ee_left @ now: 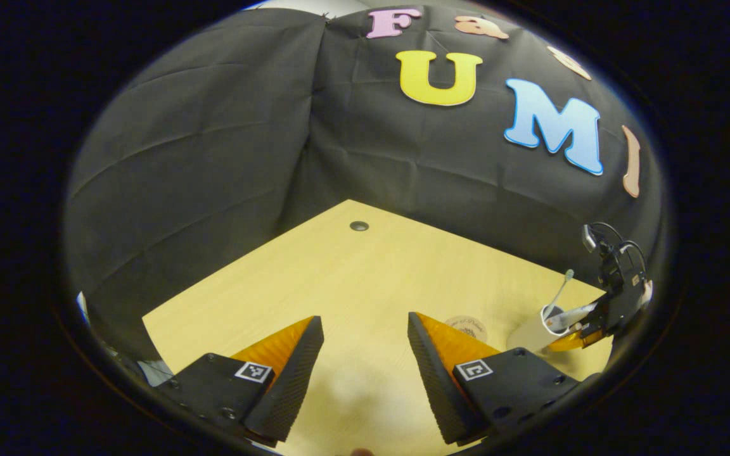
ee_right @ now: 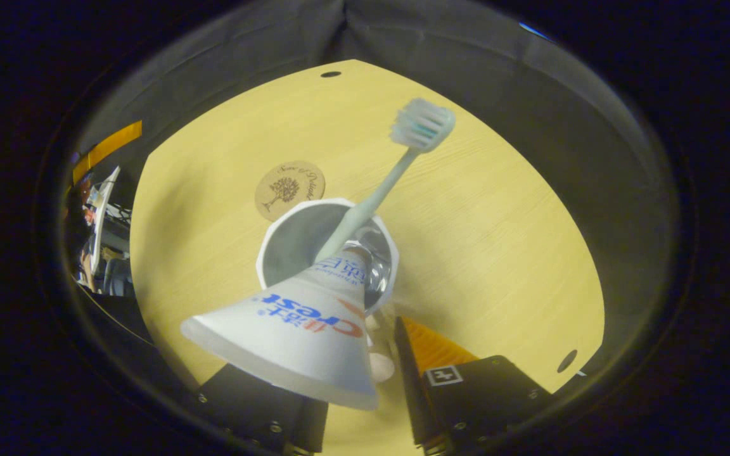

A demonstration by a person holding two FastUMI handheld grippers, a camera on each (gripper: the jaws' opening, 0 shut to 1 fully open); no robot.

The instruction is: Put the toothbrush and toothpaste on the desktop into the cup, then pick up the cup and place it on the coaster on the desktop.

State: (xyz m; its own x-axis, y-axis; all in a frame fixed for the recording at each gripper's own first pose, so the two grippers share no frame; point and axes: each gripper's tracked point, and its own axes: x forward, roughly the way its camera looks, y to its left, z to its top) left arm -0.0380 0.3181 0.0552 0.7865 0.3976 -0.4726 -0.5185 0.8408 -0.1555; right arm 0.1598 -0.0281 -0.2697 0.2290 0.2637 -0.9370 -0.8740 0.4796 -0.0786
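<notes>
Right gripper (ee_right: 365,373): jaws apart, tube (ee_right: 301,329) lying between them; whether either finger presses it, cannot tell. Tube cap-down in cup (ee_right: 276,244), crimped end leaning out over rim toward gripper, likely mid-release. Brush (ee_right: 377,190) handle-down in cup, head up, propped on rim. Cup on desk (ee_right: 498,240); coaster (ee_right: 289,189) just beyond, apart from cup. Left gripper (ee_left: 365,354): splayed, empty, above bare desk. Writing: "Crest" on tube; coaster script too small.

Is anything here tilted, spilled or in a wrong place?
Nothing spilled. The toothbrush leans in the cup, and the toothpaste sticks out, tilted toward the right gripper. The cup stands beside the coaster, not yet on it.
</notes>
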